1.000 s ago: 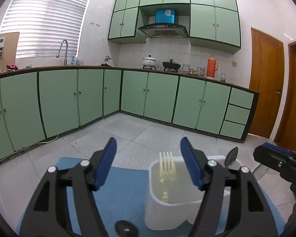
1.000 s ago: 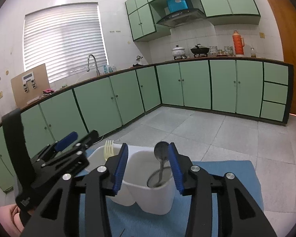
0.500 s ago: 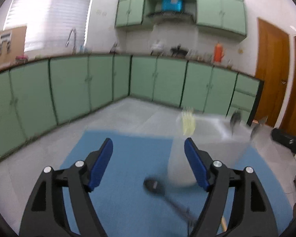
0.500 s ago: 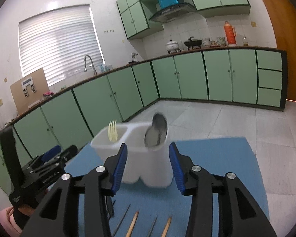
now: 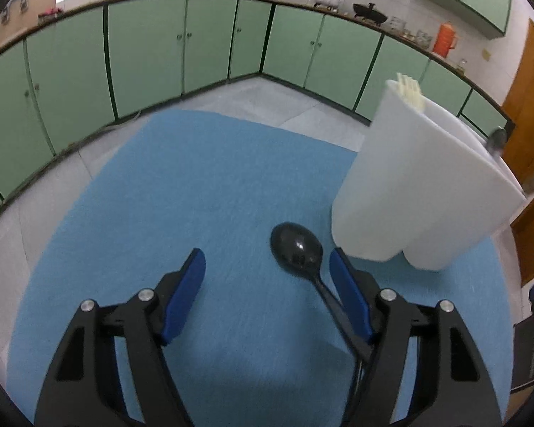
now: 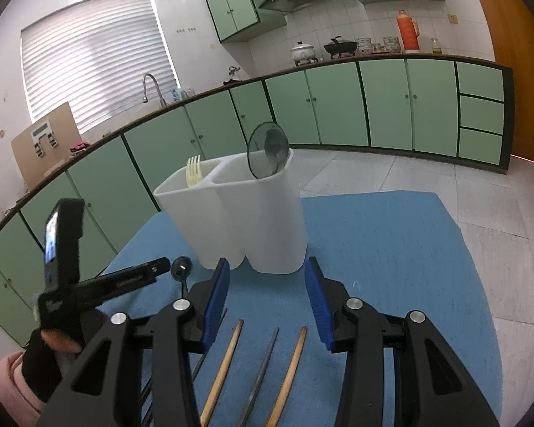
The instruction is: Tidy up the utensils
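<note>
Left tool (image 5: 267, 277): my jaws have just been closing a little but stand wide apart, gripping nothing; the black spoon (image 5: 297, 251) lies on the blue mat (image 5: 195, 185) between them, its handle running back beside my right-hand finger.
Right tool (image 6: 265, 288): my jaws are partly open with nothing between the pads, hovering just short of the white holder (image 6: 245, 220).
Holder: upright on the mat, two compartments; a pale yellow fork (image 6: 193, 172) stands in the left one, a metal spoon (image 6: 268, 151) in the right.
Loose utensils: wooden chopsticks (image 6: 228, 356) and dark sticks lie on the mat under my right tool.
Desk: covered by the blue mat.
</note>
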{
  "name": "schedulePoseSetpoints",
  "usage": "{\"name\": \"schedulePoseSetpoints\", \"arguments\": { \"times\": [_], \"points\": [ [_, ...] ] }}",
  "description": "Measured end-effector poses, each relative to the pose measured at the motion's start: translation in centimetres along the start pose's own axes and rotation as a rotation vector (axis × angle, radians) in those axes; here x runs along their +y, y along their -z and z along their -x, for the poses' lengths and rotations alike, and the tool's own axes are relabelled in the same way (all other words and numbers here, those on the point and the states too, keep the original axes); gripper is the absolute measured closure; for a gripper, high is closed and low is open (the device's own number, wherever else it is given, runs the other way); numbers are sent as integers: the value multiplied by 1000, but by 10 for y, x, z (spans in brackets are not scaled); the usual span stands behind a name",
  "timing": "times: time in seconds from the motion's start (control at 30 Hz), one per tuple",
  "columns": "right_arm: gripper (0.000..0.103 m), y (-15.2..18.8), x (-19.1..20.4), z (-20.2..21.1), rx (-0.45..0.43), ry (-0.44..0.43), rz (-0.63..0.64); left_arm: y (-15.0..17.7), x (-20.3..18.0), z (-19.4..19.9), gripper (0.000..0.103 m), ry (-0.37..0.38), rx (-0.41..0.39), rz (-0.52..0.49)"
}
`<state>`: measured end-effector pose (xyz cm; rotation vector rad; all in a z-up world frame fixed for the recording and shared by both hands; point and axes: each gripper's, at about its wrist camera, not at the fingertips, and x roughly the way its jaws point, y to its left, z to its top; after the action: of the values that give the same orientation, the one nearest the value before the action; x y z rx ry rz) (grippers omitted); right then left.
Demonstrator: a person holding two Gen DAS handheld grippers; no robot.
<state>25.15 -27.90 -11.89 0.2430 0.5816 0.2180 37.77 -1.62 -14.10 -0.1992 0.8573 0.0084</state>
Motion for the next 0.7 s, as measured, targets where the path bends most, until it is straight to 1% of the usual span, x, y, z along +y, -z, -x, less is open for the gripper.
{"name": "schedulePoseSetpoints", "arguments": {
  "times": [0.1,0.3,0.37,0.47,0.5,0.57,0.6,0.63,0.7],
  "points": [
    [60,0,-2,-3,6,1,3,-1,-1,-5,34,-4,11,-2],
    [59,0,-2,-6,9,0,1,15,-10,-7,34,-6,62,-24],
    [59,0,-1,-6,11,-2,2,17,-12,-11,34,-21,81,-36],
    [59,1,2,-5,13,-2,9,17,-12,-11,34,-22,88,-50],
    [59,1,2,-6,12,-2,8,16,-10,-12,36,-20,96,-49],
    [59,1,4,-6,10,-4,2,15,-4,-11,43,-19,113,-54],
    [59,1,4,-6,10,-5,1,14,-1,-12,50,-21,122,-64],
    [59,1,5,-6,10,-6,4,14,1,-10,54,-21,125,-67],
    [59,1,7,-6,10,-8,7,13,13,-7,54,-26,137,-54]
  ]
}}
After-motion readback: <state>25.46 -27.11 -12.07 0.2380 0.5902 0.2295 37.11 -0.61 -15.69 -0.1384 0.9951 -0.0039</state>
